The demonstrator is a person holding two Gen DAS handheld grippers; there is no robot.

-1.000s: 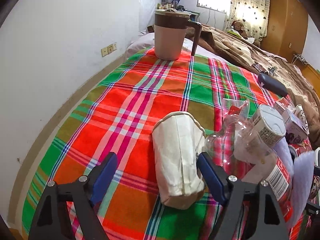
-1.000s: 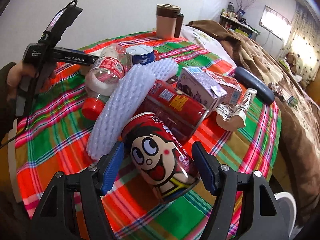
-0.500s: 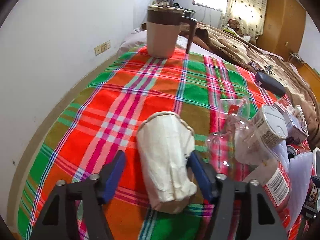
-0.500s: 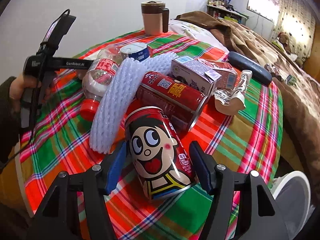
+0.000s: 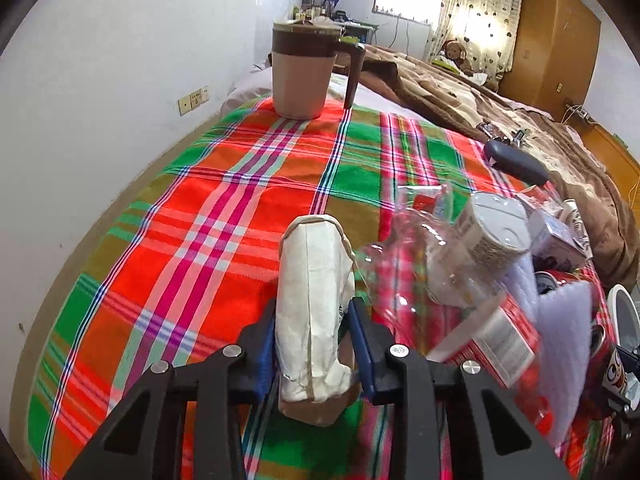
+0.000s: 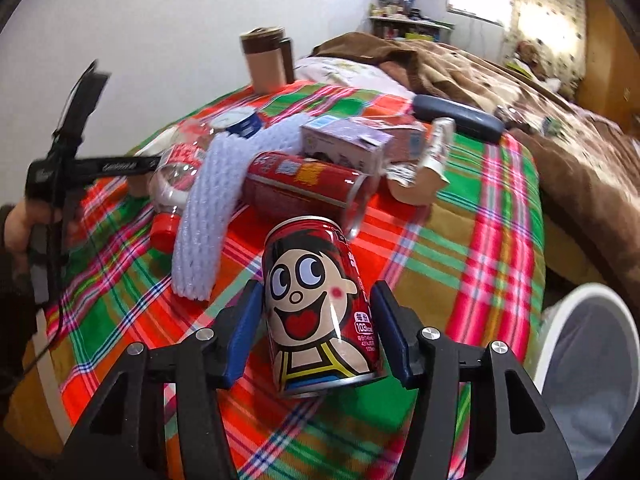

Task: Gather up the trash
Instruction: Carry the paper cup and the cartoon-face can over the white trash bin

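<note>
A squashed paper cup (image 5: 314,300), cream with a brown base, is seen lying on the plaid cloth (image 5: 208,220), its creased mouth pointing to 12 o'clock. It is pinched between the blue pads of the left gripper (image 5: 314,336), whose jaws are closing on its flattened sides. In the right wrist view a red can (image 6: 318,308) printed with a cartoon face is framed at 6 o'clock, tilted, its silver base rim towards the camera. It is flanked by the blue pads of the right gripper (image 6: 316,330); the jaws are closing, the left pad lies against the can, and at the right pad contact cannot be told.

Both grippers are angled downward over the table. The left one is also seen at 9 o'clock of the right view, gripped by a hand (image 6: 18,226).

Behind the can, at 12 o'clock, a heap is piled: a white foam net (image 6: 208,216), soft and ribbed; a long red tube can (image 6: 304,188); a clear crumpled bottle (image 6: 176,172) with a red cap; and a lilac carton (image 6: 346,146). A white bin (image 6: 580,360) is seen at 4 o'clock, below the table edge.
</note>
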